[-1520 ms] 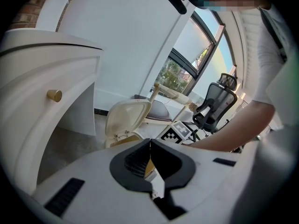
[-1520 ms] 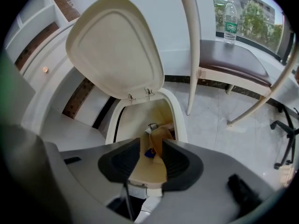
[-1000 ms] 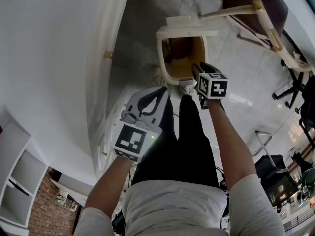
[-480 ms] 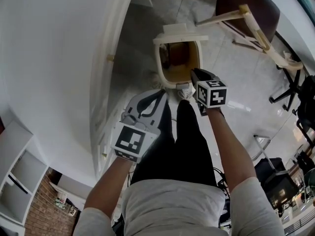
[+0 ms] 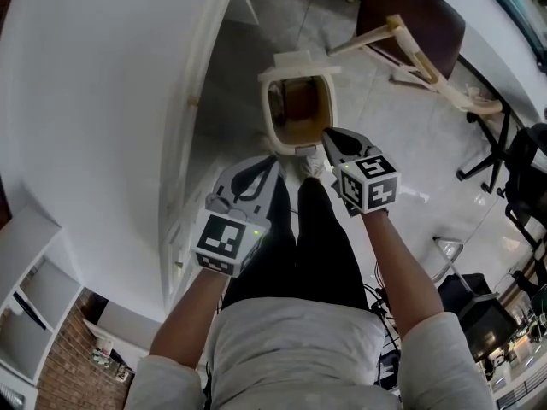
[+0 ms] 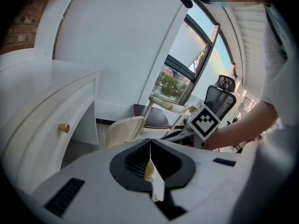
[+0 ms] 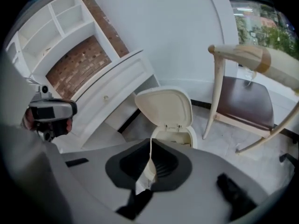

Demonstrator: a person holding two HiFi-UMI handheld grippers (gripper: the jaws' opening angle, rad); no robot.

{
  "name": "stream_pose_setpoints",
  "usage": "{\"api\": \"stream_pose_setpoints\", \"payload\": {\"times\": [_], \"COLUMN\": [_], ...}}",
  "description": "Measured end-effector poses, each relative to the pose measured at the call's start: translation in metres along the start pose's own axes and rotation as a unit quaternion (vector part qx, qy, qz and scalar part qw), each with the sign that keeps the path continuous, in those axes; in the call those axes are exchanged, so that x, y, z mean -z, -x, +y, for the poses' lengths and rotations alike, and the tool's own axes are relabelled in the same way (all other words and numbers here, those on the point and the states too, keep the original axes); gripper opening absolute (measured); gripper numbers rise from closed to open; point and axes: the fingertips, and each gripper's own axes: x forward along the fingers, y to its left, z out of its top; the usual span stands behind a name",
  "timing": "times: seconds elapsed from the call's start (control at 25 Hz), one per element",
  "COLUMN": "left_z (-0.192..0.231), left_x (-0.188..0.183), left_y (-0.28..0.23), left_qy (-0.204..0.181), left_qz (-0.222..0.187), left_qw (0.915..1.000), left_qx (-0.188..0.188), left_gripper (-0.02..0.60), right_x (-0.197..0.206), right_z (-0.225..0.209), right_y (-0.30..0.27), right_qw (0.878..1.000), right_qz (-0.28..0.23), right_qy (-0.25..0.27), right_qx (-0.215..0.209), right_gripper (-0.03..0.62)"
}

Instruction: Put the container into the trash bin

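Observation:
A cream pedal trash bin [image 5: 267, 120] stands on the floor with its lid [image 5: 299, 61] tipped back, and its inside looks brownish. I cannot make out a container in any view. My right gripper [image 5: 330, 135] hovers above the bin's near rim, jaws shut with nothing between them. The right gripper view looks past the shut right gripper [image 7: 150, 142] to the bin [image 7: 180, 136] and its raised lid [image 7: 163, 108]. My left gripper [image 5: 272, 162] is left of the bin and nearer to me, also shut and empty. The left gripper view shows the left gripper [image 6: 150, 142] closed, with the bin lid [image 6: 124, 130] beyond.
A white curved cabinet [image 5: 184, 169] with a gold knob [image 6: 64, 128] runs along the left. A wooden chair with a brown seat [image 5: 410, 15] stands behind the bin. Office chairs [image 5: 521, 169] are at the right. The person's legs and shoes [image 5: 312, 165] are at the bin's foot.
The right gripper has lifted up and away from the bin's opening. The left gripper has risen a little. The bin looks smaller and farther off in the head view.

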Motion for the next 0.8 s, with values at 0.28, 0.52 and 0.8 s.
{"api": "stream_pose_setpoints", "payload": {"times": [0.28,0.52,0.8], "left_z": [-0.017,-0.034,-0.048], "left_x": [-0.028,-0.057,-0.084], "left_y": [0.020,0.038,0.063], "left_qy": [-0.013,-0.026,-0.025], "left_qz": [-0.016,-0.029,-0.035], "left_qw": [0.9998,0.9993,0.9990], "left_qx": [-0.003,-0.003,-0.007], "left_gripper": [0.017,0.017,0.017], "right_x": [-0.034,-0.054,-0.084], "right_z": [0.021,0.036,0.057], "right_y": [0.059,0.102,0.148], "right_qw": [0.999,0.998,0.996], "right_qz": [-0.019,-0.036,-0.065], "right_qy": [0.032,0.053,0.056], "right_qx": [0.000,0.001,-0.009], "right_gripper": [0.032,0.031,0.031]}}
